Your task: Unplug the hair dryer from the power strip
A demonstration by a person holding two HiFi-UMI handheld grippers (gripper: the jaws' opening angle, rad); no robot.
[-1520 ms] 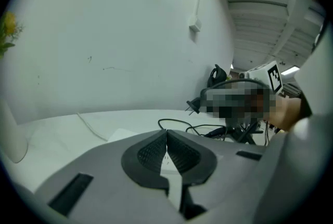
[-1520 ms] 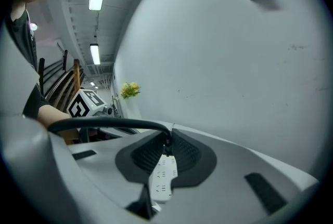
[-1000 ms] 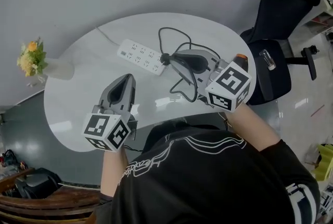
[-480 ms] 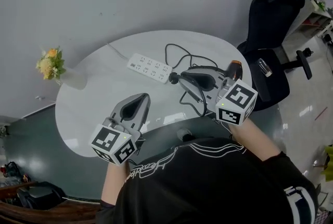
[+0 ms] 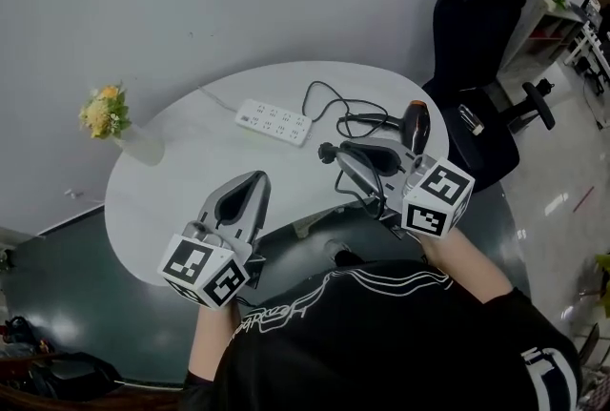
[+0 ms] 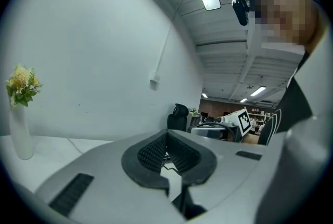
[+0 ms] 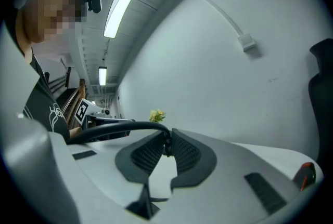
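**A:** Black plug point(image 5: 327, 152) looks clear of the power strip point(image 5: 274, 122). It sits just off the strip's end, not touching. The right gripper point(image 7: 167, 141) has its fingers pinched narrow on the cord point(image 7: 119, 124), right at the plug.

**B:** Hair dryer?

**A:** The hair dryer point(image 5: 416, 125) lies on the white worktop point(image 5: 172, 199), well apart from the strip on the plug side. Slack cord is looped between the dryer and the strip.

**B:** Left side?

**A:** The left gripper point(image 6: 167, 135) has its fingers together on nothing. It hovers on the near side of the strip, well apart from it, so nothing is pinning the strip.

**B:** Risks?

**A:** Three, as I judge it:
1. The grip is on round cord, so the cord could slide through the fingers and the plug would drop back by the strip.
2. Pulling further from the strip uses up the slack. That could drag the dryer, which looks close to the worktop edge.
3. The loop could hook the strip's end and skid it, since the strip is unheld.

**B:** Fix?

**A:** Set the plug down near the strip and don't haul on the cord.
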